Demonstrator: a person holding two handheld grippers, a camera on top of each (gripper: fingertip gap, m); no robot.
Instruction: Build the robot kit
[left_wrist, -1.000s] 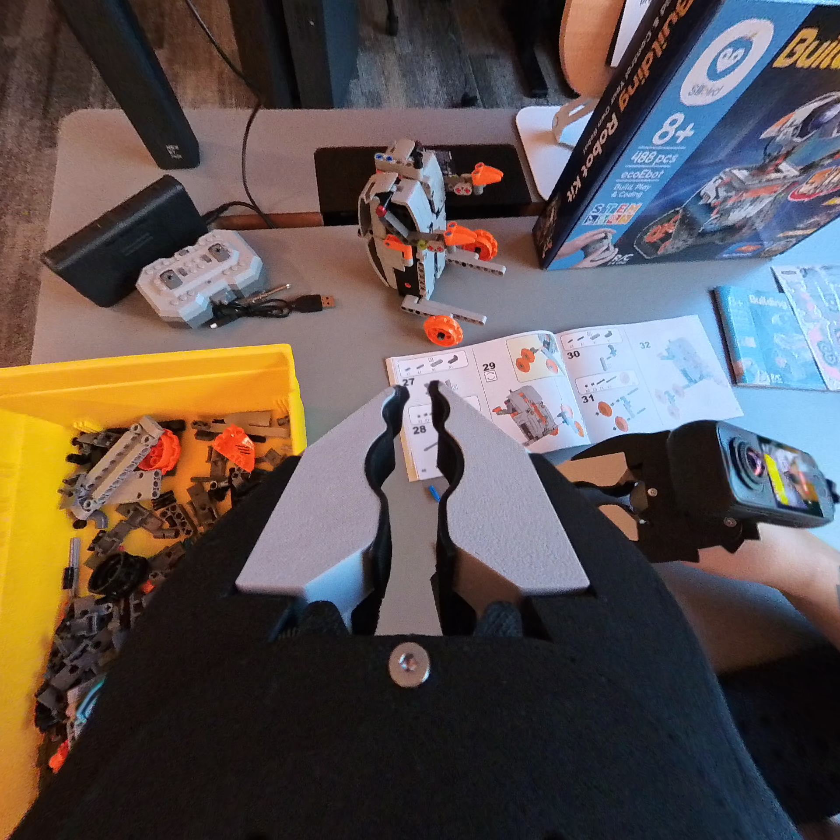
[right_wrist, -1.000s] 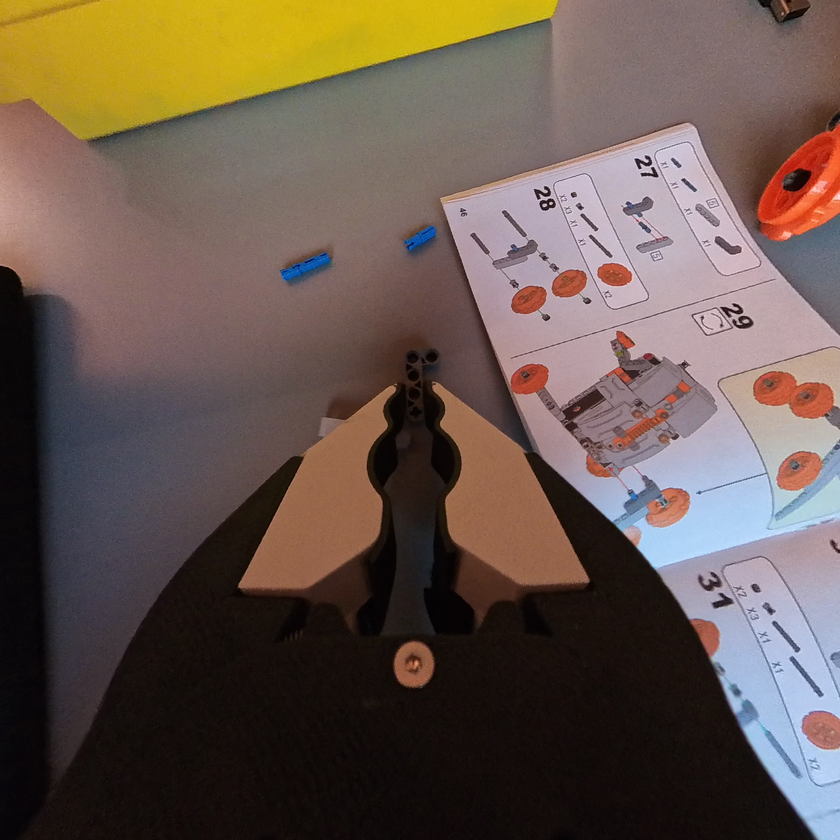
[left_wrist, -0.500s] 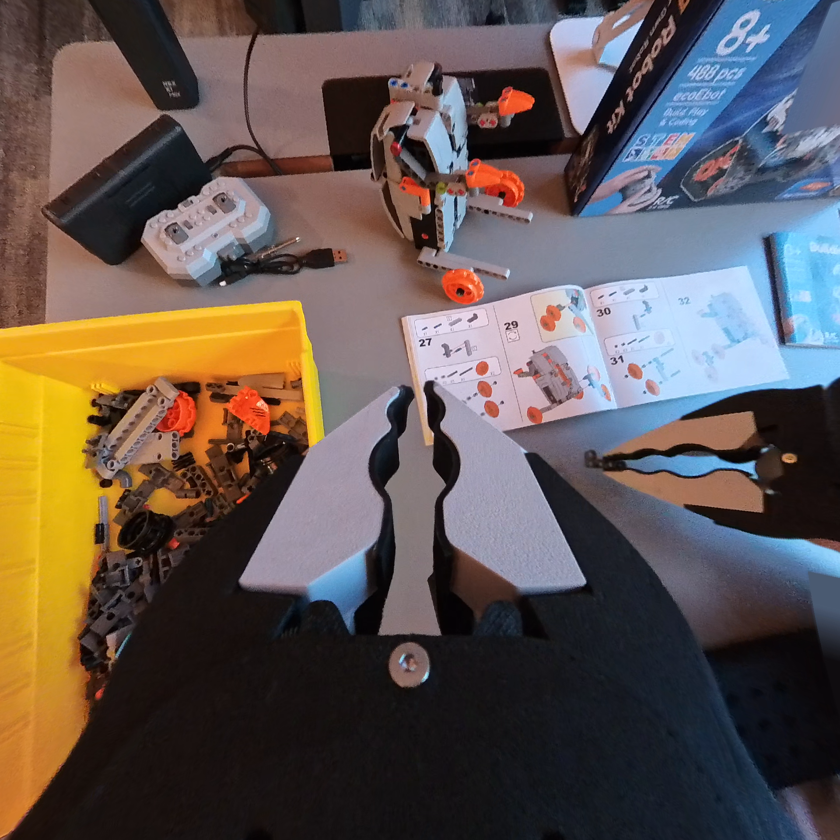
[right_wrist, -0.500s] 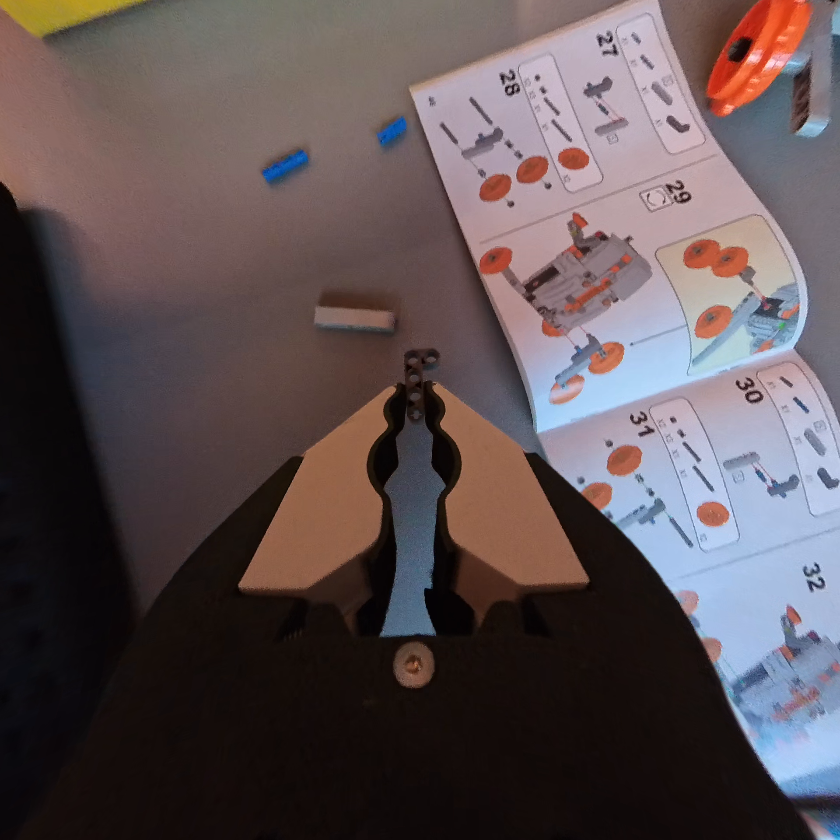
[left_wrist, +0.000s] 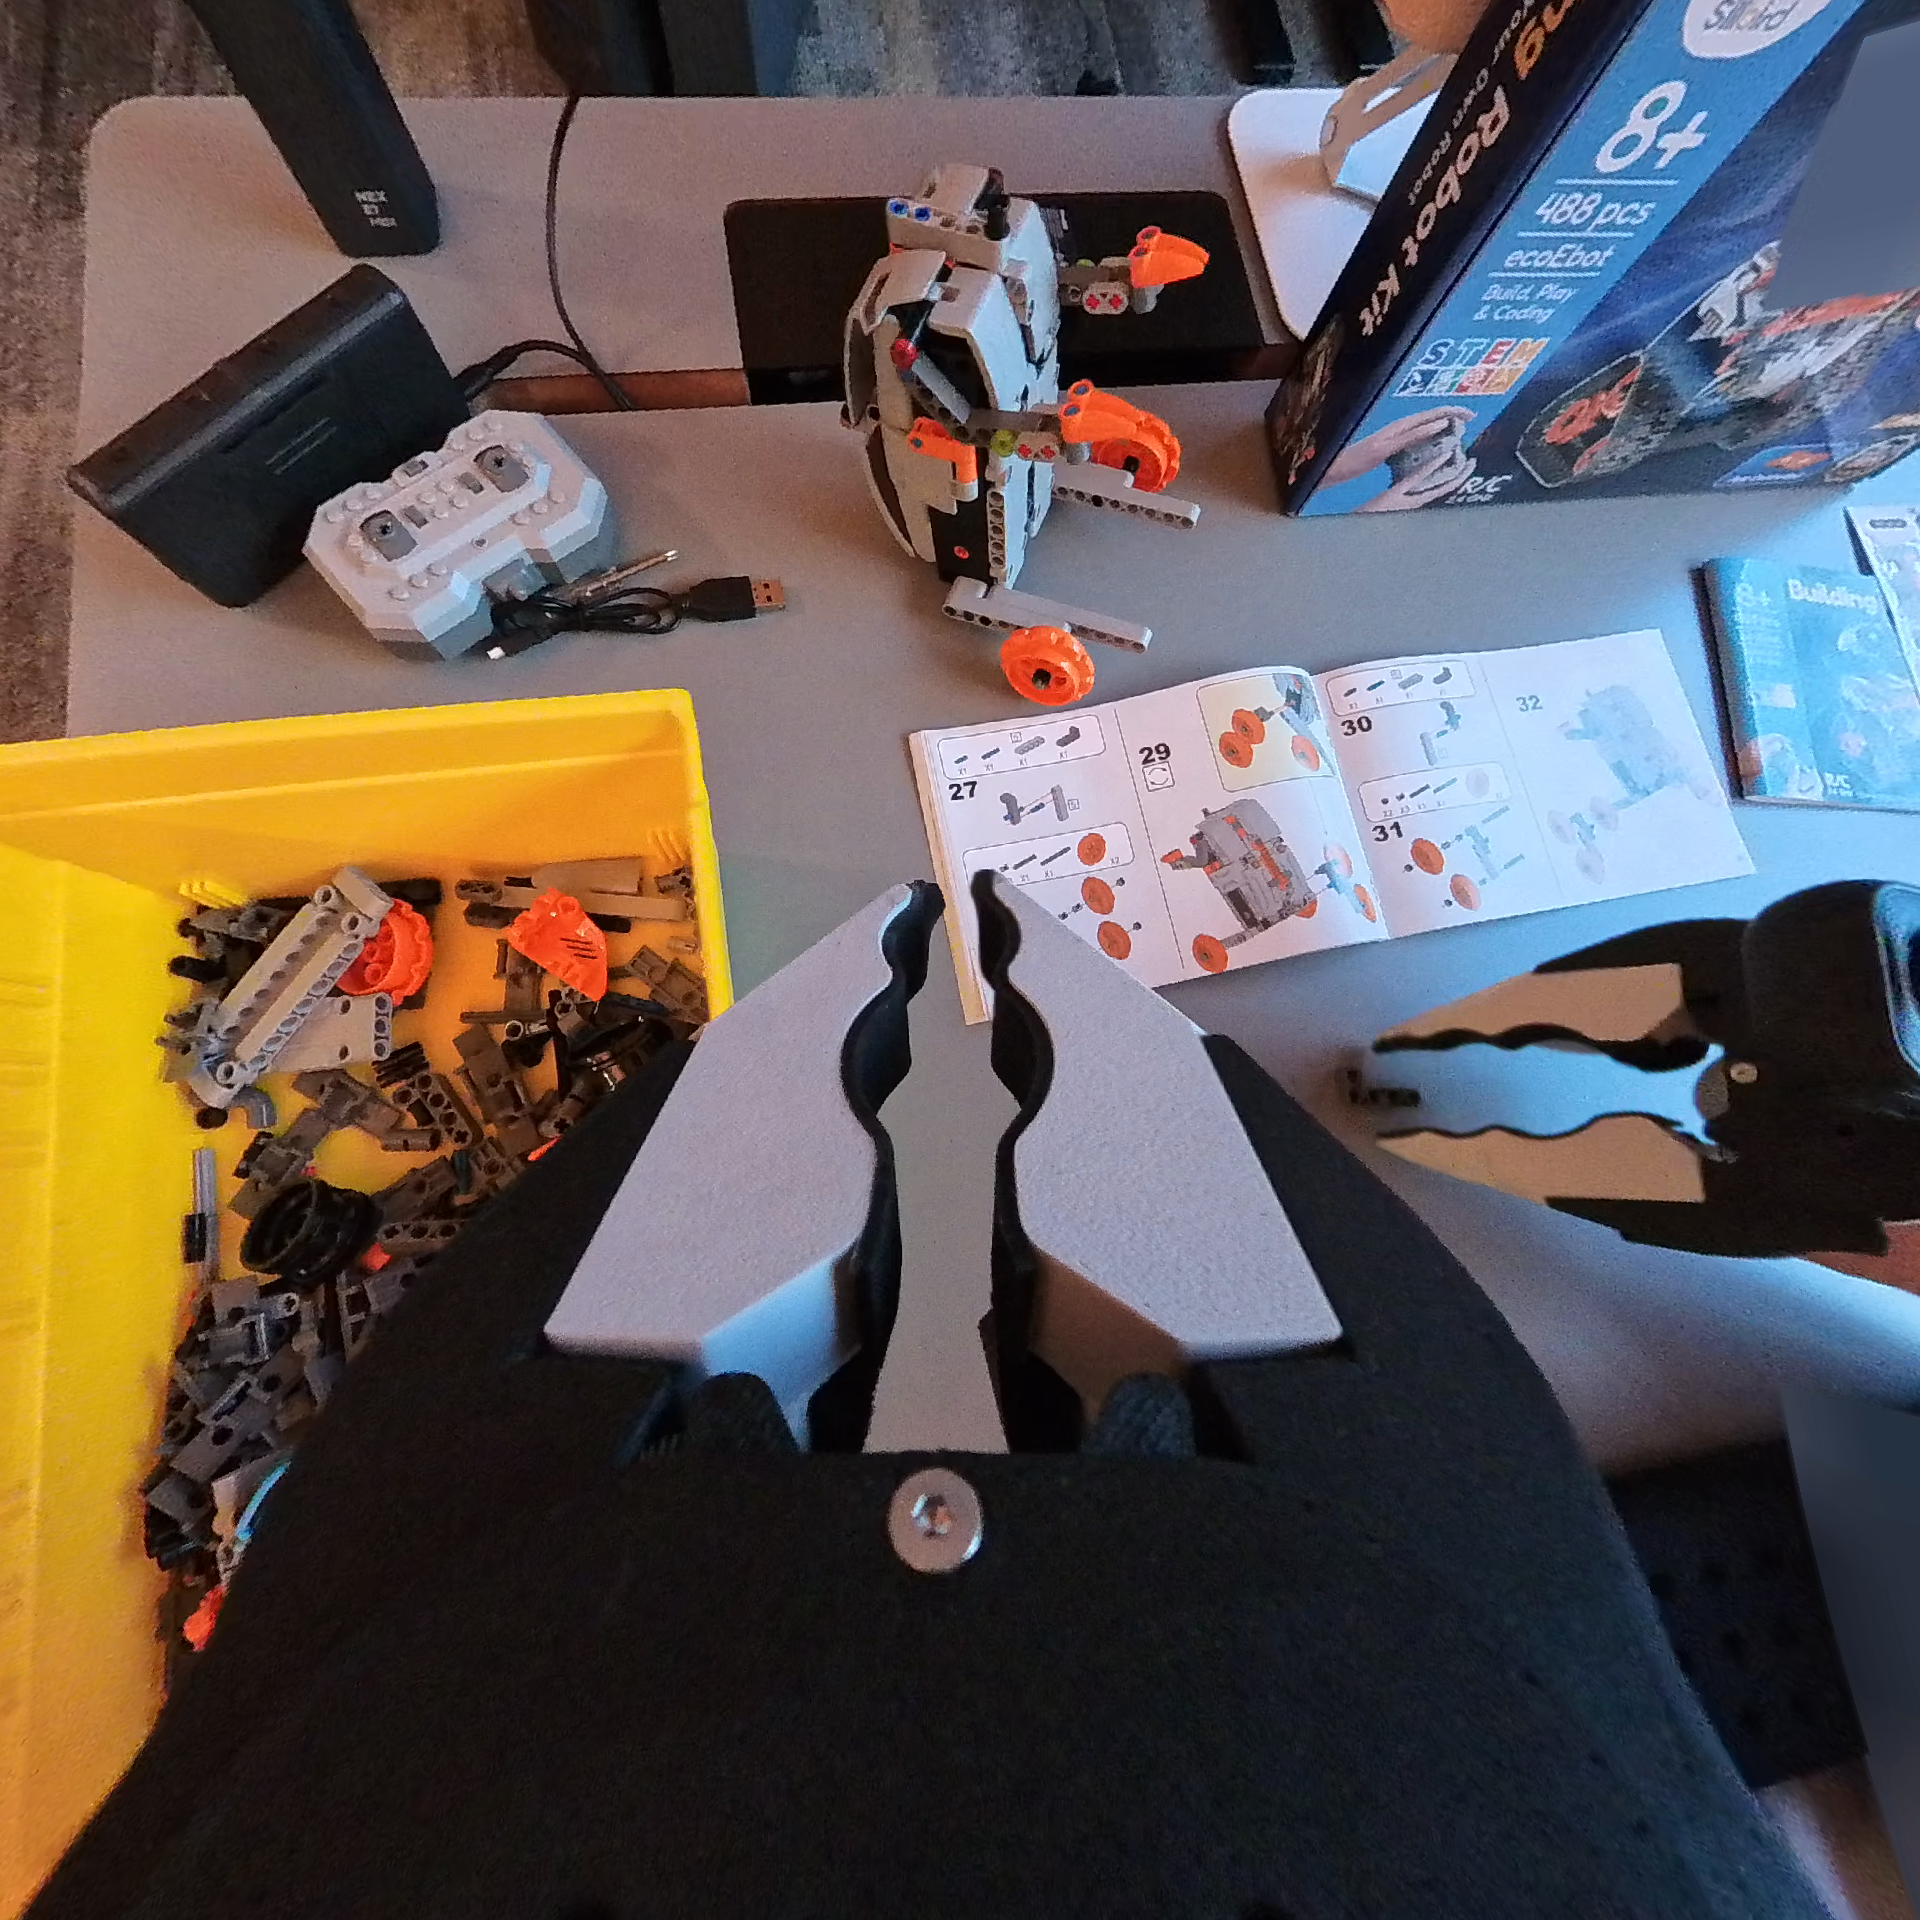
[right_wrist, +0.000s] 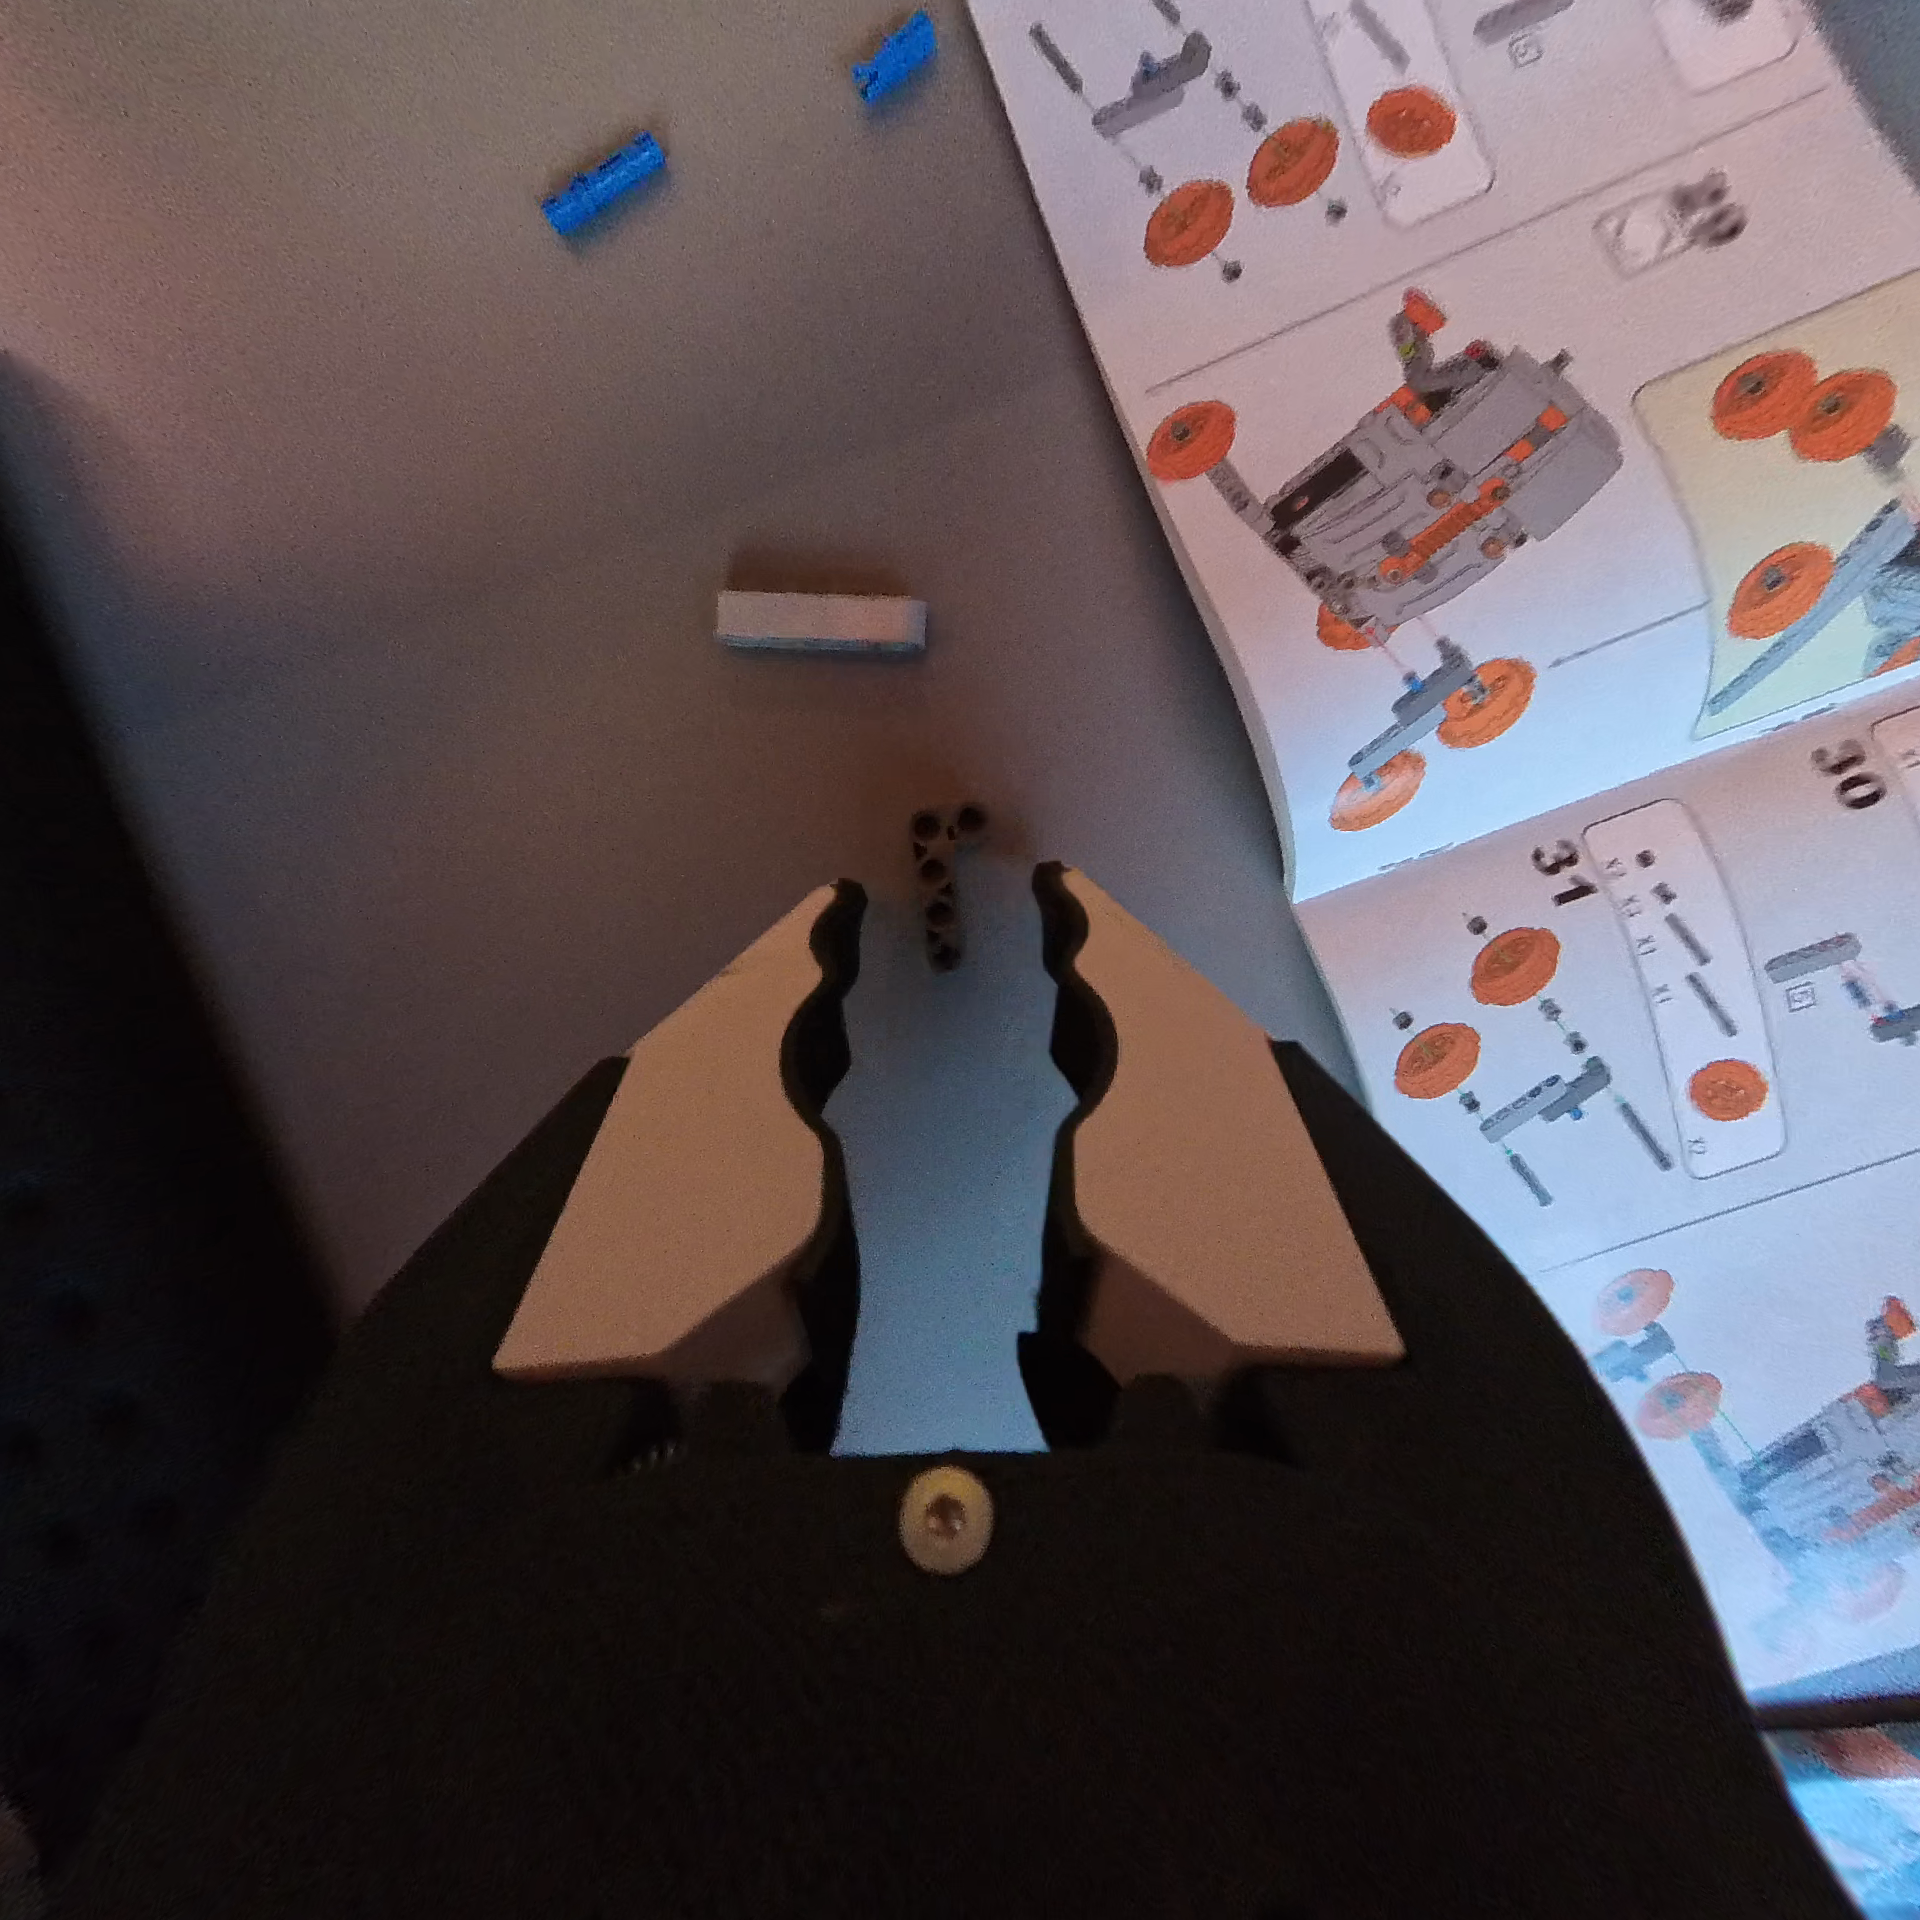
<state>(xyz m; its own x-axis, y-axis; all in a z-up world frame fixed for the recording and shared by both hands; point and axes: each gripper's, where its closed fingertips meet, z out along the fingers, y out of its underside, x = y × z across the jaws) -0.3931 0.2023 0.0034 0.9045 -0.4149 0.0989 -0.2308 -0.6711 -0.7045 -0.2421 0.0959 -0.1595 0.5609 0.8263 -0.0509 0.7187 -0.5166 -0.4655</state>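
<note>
My right gripper (right_wrist: 945, 888) is open low over the grey table. A small dark grey L-shaped beam (right_wrist: 933, 873) lies on the table between its fingertips, free of both. A short light grey beam (right_wrist: 821, 623) and two blue pins (right_wrist: 603, 185) lie just beyond it. The open instruction booklet (right_wrist: 1455, 520) is to its right. My left gripper (left_wrist: 954, 896) is empty with its jaws nearly together. It hovers between the yellow bin (left_wrist: 364, 769) of loose parts and the booklet (left_wrist: 1351, 810). The right gripper (left_wrist: 1377, 1093) also shows at the right of the left wrist view.
A part-built grey and orange robot model (left_wrist: 966, 384) stands mid-table with a loose orange wheel (left_wrist: 1044, 670) in front. A grey controller (left_wrist: 457, 530), USB cable (left_wrist: 665, 603) and black box (left_wrist: 260, 436) are at the back left. The kit box (left_wrist: 1610, 260) stands at the back right. There is about 25 cm between the tips of the two grippers. It is some 25 cm from my left tips to the grey controller (left_wrist: 457, 530).
My right gripper moved back along the booklet, lowered, opened and let go of the dark L-shaped beam, which now lies on the table. The left gripper shifted only slightly.
</note>
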